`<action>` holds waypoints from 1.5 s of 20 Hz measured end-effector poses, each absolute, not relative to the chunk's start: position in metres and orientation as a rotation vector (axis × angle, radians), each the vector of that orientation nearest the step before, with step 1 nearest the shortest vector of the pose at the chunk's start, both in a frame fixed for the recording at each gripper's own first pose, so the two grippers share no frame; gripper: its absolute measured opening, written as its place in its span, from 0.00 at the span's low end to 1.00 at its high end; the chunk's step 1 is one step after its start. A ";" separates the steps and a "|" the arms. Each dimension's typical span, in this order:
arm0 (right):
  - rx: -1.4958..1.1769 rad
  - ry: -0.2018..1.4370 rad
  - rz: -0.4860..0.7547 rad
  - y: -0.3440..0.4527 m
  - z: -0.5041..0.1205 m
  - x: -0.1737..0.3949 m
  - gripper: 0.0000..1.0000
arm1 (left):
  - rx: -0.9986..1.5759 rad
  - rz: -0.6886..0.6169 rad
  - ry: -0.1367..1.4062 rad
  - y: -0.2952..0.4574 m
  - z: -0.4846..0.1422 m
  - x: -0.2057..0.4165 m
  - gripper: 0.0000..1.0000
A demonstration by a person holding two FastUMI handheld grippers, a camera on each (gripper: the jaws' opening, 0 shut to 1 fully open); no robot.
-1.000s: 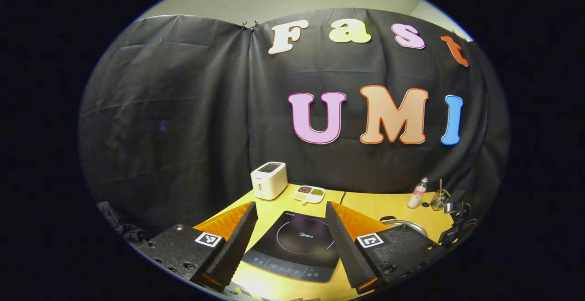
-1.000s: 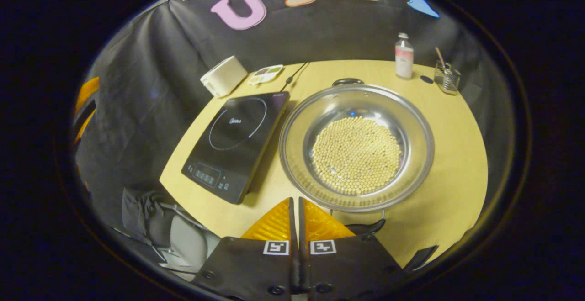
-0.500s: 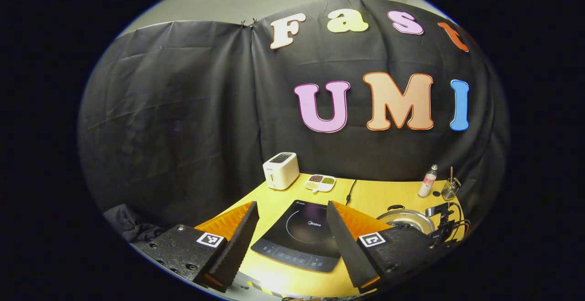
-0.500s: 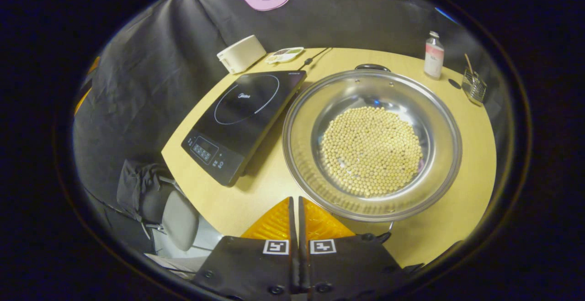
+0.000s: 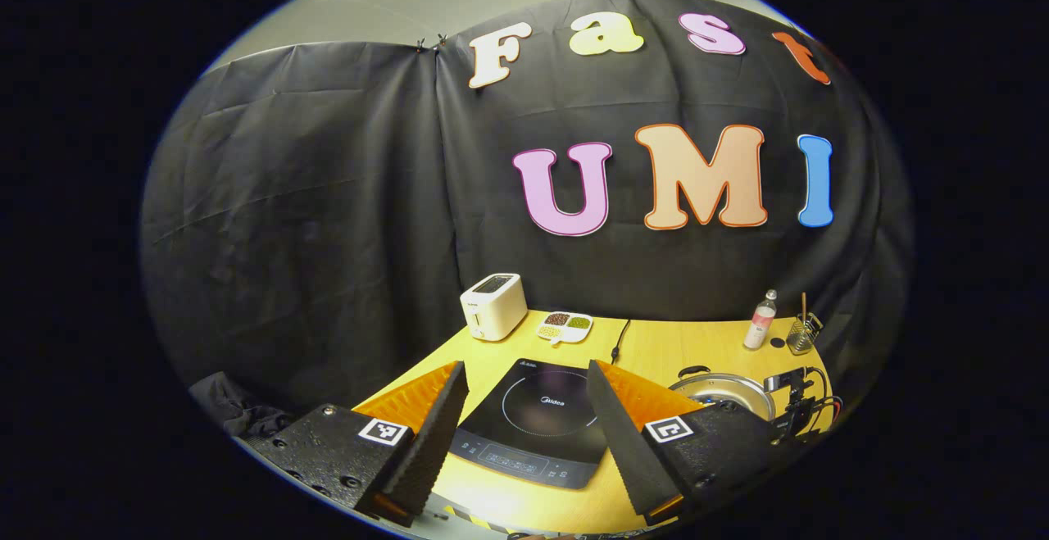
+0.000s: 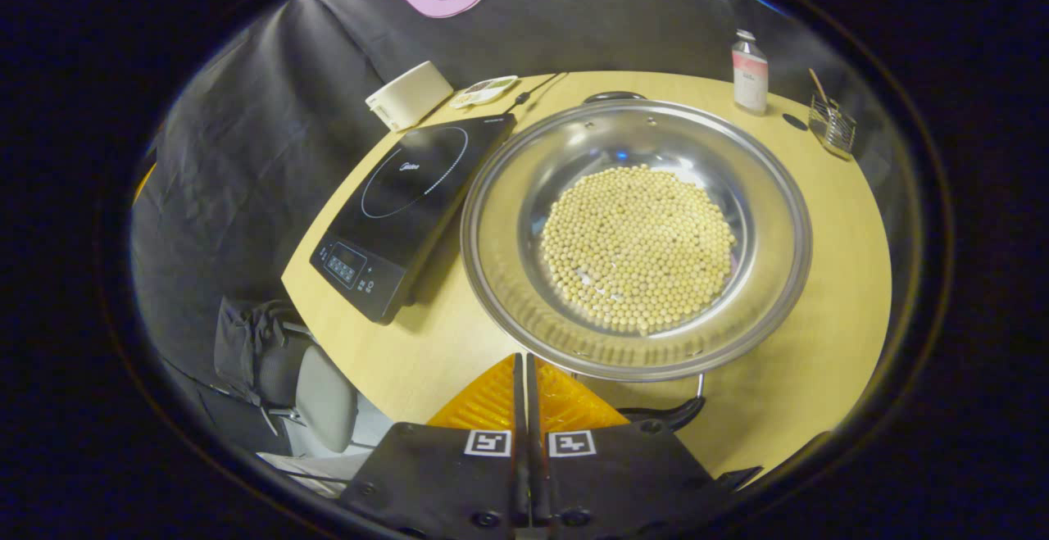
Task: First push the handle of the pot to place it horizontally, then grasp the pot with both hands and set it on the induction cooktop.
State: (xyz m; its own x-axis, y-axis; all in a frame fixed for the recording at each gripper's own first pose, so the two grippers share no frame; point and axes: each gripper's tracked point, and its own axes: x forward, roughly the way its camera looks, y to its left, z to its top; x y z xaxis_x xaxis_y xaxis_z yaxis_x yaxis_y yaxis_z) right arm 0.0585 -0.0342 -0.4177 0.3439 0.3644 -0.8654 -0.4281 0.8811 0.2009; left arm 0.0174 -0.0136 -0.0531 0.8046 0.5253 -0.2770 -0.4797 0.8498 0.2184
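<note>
- The pot [image 6: 636, 237], a wide steel one, is sitting on the yellow table [image 6: 828, 310] just right of the cooktop [image 6: 410, 212] in the right gripper view, not on it.
- Pale round beans [image 6: 638, 247] are covering the pot's floor.
- One black handle [image 6: 665, 414] is showing at the near rim, just beside the right gripper, and another [image 6: 613, 97] at the far rim.
- The right gripper [image 6: 525, 376] is hanging clenched just before the pot's near rim, its orange fingers [image 6: 490, 402] pressed together with nothing between them.
- I cannot tell whether its tip is touching the rim or the near handle.
- The left gripper [image 5: 524, 384] is hovering released, its two fingers [image 5: 426, 433] spread wide and holding nothing.
- In the left gripper view the cooktop [image 5: 537, 421] is lying between those fingers, farther off, and the pot [image 5: 725, 386] is sitting to the right of it.
- A white toaster [image 6: 408, 95] and a small divided dish [image 6: 483, 90] are standing at the table's back edge, beyond the cooktop.
- A bottle [image 6: 749, 72] and a small wire holder [image 6: 829, 120] are standing beyond the pot at the far right.
- A grey chair [image 6: 320, 392] is standing beside the table's near left edge, lower down.
</note>
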 end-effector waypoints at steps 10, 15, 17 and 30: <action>-0.064 1.111 0.371 -0.110 -0.422 0.085 0.00 | 0.118 0.529 0.341 -0.018 -0.062 0.015 0.90; -0.064 1.105 0.317 -0.142 -0.423 0.109 0.02 | 0.117 0.549 0.342 -0.012 -0.061 0.011 0.91; -0.068 1.103 0.303 -0.151 -0.423 0.116 0.00 | 0.118 0.556 0.347 -0.011 -0.064 0.009 0.91; -0.072 1.086 0.229 -0.190 -0.420 0.170 0.00 | 0.129 0.548 0.343 -0.013 -0.062 0.025 0.90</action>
State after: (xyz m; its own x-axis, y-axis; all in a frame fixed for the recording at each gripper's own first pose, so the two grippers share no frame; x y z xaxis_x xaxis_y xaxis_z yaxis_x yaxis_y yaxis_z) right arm 0.1700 -0.1901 -0.4205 0.4448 0.1492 -0.8831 -0.2201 0.9740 0.0537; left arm 0.0254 -0.0130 -0.0624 0.7983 0.5308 -0.2845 -0.4883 0.8470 0.2100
